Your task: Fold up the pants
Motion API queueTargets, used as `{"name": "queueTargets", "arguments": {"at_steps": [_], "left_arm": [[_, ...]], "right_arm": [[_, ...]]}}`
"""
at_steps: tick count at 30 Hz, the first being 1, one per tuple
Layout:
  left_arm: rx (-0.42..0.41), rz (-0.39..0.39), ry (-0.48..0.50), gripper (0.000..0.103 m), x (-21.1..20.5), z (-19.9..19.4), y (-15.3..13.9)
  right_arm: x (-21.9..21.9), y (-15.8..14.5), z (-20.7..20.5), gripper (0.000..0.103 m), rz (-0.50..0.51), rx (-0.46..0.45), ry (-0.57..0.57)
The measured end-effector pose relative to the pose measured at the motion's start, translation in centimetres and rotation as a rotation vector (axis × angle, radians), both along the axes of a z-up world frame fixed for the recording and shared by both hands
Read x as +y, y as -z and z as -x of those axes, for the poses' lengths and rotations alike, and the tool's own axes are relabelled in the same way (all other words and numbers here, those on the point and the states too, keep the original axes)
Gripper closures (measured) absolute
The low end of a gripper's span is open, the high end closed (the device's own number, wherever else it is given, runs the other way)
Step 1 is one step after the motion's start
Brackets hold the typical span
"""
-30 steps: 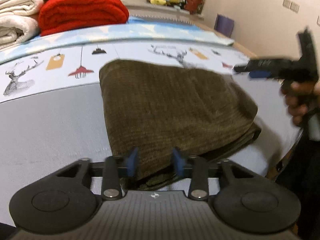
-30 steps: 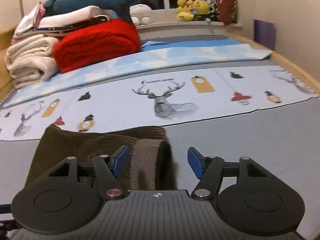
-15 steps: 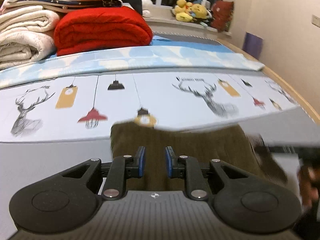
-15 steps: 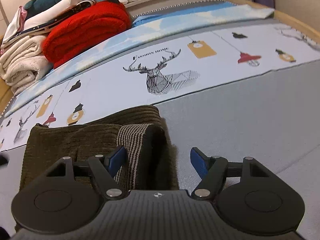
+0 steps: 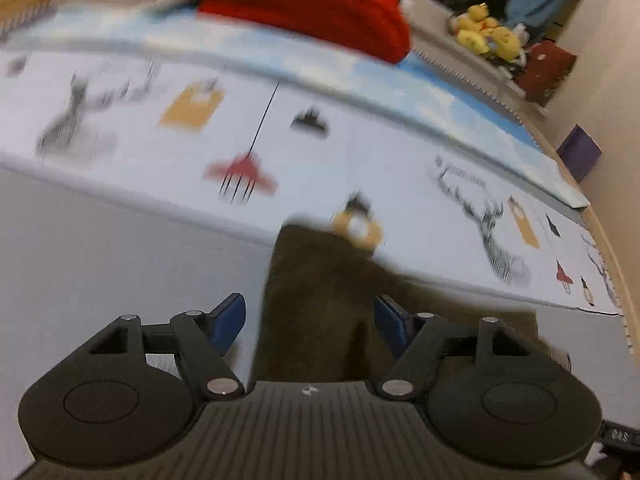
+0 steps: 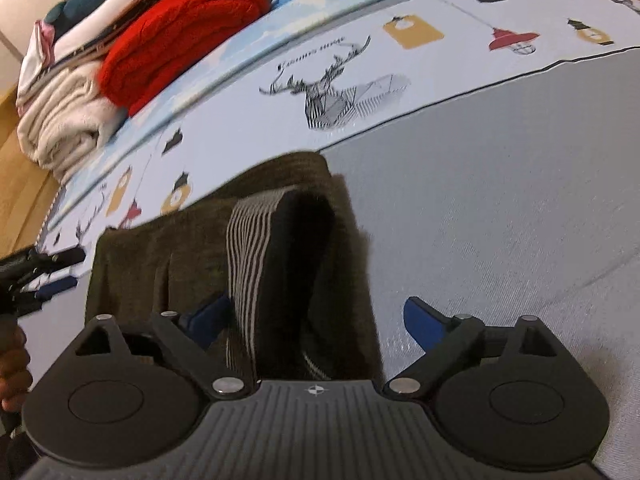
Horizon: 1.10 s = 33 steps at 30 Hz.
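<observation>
folded olive pants (image 6: 192, 252), striped waistband (image 6: 248, 256) showing

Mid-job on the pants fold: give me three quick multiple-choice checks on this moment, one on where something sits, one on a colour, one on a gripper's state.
1. Where do the pants lie?
A. on the grey part of the bed cover, far edge at the printed band
B. on top of the red blanket
C. hanging off the wooden bed frame

2. What colour is the folded blanket beside the cream towels?
A. blue
B. red
C. yellow

3. How does the right gripper stand?
A. shut on the waistband
B. shut on nothing
C. open, fingers either side of the striped waistband

Answers:
1 A, olive cloth rests on the grey cover below the deer print.
2 B, it shows bright red in both views.
3 C, the blue pads sit wide apart, clear of the cloth.
</observation>
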<state>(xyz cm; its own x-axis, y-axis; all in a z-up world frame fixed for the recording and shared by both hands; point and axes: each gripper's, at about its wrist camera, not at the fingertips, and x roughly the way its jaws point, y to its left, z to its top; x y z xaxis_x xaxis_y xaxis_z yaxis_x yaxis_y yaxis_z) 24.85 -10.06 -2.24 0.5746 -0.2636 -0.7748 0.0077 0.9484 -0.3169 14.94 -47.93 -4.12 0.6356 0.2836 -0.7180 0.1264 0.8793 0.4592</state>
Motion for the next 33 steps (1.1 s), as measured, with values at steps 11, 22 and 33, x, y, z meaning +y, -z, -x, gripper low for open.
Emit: {"name": "queueTargets", "arguments": {"at_steps": [11, 22, 33], "left_arm": [[0.106, 0.191, 0.043, 0.029, 1.1, 0.6, 5.4], [-0.120, 0.064, 0.181, 0.068, 0.9, -0.3, 0.2], [-0.184, -0.088, -0.005, 0.055, 8.2, -4.1, -3.3]], "right_arm": [[2.2, 1.0, -0.2, 0.006, -0.008, 0.048, -0.051], [4.0, -2.2, -0.4, 0.046, 0.012, -0.161, 0.006], [10.1, -3.7, -7.1, 0.025, 0.133, -0.215, -0.048]]}}
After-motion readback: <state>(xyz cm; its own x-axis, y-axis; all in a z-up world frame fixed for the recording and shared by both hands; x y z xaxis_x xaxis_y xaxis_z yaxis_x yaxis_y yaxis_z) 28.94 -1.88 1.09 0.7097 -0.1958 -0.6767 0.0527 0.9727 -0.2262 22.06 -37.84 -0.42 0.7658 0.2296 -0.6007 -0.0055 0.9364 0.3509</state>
